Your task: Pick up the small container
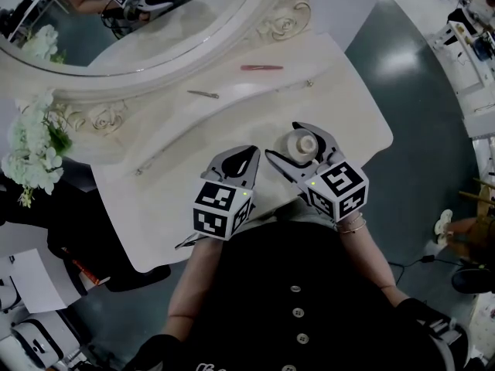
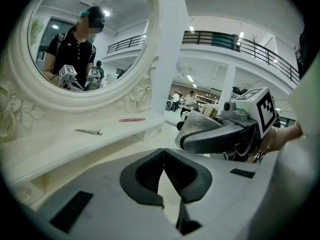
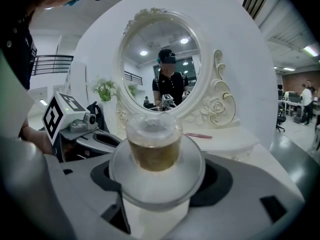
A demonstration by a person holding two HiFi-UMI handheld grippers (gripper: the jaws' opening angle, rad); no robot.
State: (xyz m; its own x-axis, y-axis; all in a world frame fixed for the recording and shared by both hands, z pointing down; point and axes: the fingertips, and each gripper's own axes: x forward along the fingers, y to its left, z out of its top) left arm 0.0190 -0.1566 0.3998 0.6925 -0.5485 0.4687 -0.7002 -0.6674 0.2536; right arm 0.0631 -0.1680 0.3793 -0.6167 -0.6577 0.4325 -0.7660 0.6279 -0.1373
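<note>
1. Container [image 3: 152, 149] is clamped between the jaws of the right gripper [image 1: 286, 141], above the white table [image 1: 155, 207] near its front edge.
2. Left gripper [image 2: 162, 151] is seen with jaws pressed together on nothing, just beside the right one.
3. Hair clip [image 1: 203, 93] is laid on the shelf under the mirror [image 1: 155, 22].

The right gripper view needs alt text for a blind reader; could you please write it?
The right tongs grip a small, amber-filled container by its wide round base. Behind stand an ornate white mirror and, at left, the left tongs.
</note>
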